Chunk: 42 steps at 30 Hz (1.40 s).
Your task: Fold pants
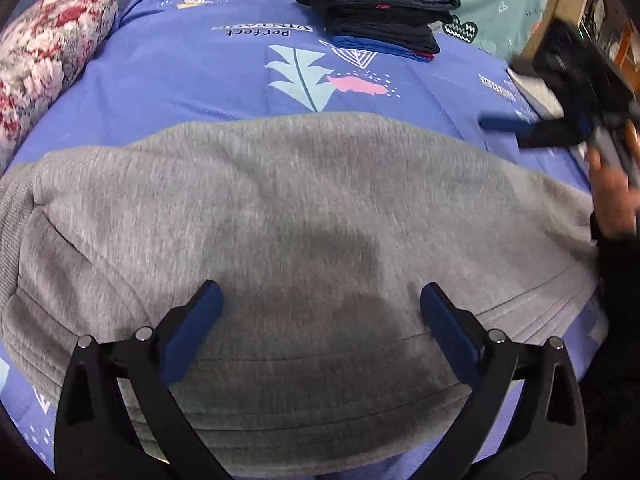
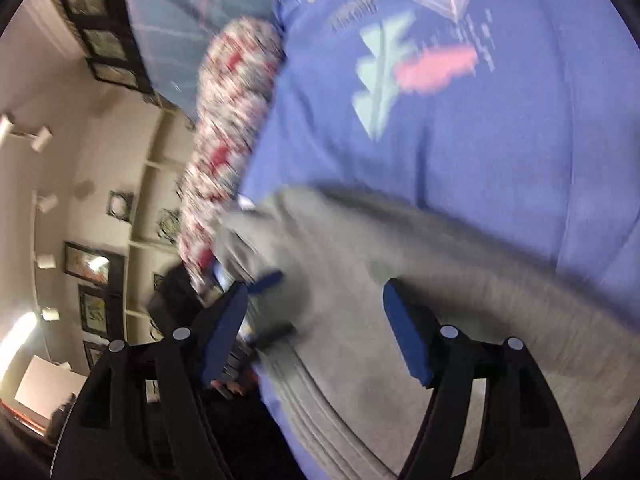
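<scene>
Grey pants lie long axis left–right directly under left gripper, jaws wide, empty; right gripper, also wide, empty, at right end.

- The grey knit pants look like soft, matt fleece cloth with a ribbed waistband; the weave is faintly heathered
- The blue printed bedsheet is smooth, matt woven cloth
- The red-and-white floral bolster looks plush and nubbly
- The stack of dark folded trousers shows coarse denim with pale stitching
- The left gripper has matt black plastic arms, blue rubbery pads and shiny metal pins
</scene>
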{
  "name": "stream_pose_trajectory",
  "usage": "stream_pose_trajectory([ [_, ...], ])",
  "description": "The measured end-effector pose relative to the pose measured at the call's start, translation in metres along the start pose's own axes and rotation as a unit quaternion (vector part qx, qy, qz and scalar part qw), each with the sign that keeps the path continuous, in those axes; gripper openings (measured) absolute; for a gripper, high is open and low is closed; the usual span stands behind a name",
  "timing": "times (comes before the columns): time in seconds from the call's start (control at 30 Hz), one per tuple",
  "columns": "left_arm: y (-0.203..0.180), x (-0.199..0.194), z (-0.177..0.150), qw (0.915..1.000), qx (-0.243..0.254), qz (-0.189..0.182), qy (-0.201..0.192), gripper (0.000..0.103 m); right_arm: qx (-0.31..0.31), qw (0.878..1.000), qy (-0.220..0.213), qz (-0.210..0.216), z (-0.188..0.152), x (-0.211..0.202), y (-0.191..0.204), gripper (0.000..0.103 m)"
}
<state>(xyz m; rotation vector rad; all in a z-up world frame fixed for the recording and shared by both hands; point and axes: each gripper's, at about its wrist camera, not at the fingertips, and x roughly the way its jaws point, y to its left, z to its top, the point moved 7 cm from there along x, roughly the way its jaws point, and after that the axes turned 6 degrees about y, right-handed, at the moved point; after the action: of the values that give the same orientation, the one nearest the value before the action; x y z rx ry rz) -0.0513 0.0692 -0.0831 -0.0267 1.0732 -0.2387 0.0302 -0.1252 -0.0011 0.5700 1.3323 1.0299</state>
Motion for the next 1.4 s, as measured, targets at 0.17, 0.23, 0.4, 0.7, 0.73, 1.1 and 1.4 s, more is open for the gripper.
stream_pose_trajectory([
  [0.17, 0.002, -0.002, -0.001, 0.9999, 0.005, 0.0, -0.013, 0.101, 0.023, 0.997, 0.04, -0.056, 0.02, 0.033, -0.024, 0.072],
  [0.23, 0.004, -0.006, -0.003, 0.9997, -0.001, -0.012, -0.02, 0.101, 0.031, 0.996, 0.082, -0.035, 0.006, 0.053, -0.027, 0.073],
  [0.4, 0.009, -0.006, 0.001, 0.9989, -0.011, -0.035, -0.029, 0.101, 0.013, 0.988, 0.15, 0.02, -0.029, 0.069, 0.0, 0.08],
  [0.7, 0.011, -0.008, 0.002, 0.9974, -0.023, -0.056, -0.038, 0.101, 0.044, 0.986, 0.161, 0.023, 0.008, 0.101, -0.015, 0.078],
  [0.73, 0.012, -0.008, 0.002, 0.9973, -0.024, -0.058, -0.039, 0.101, 0.043, 0.984, 0.171, 0.03, 0.008, 0.111, -0.014, 0.077],
  [1.1, 0.014, -0.009, 0.002, 0.9953, -0.032, -0.079, -0.046, 0.101, 0.064, 0.987, 0.06, 0.137, 0.061, 0.099, -0.006, 0.046],
  [1.4, 0.014, -0.009, -0.001, 0.9949, -0.034, -0.084, -0.045, 0.101, 0.006, 0.998, 0.027, -0.06, 0.072, 0.105, -0.028, 0.009],
])
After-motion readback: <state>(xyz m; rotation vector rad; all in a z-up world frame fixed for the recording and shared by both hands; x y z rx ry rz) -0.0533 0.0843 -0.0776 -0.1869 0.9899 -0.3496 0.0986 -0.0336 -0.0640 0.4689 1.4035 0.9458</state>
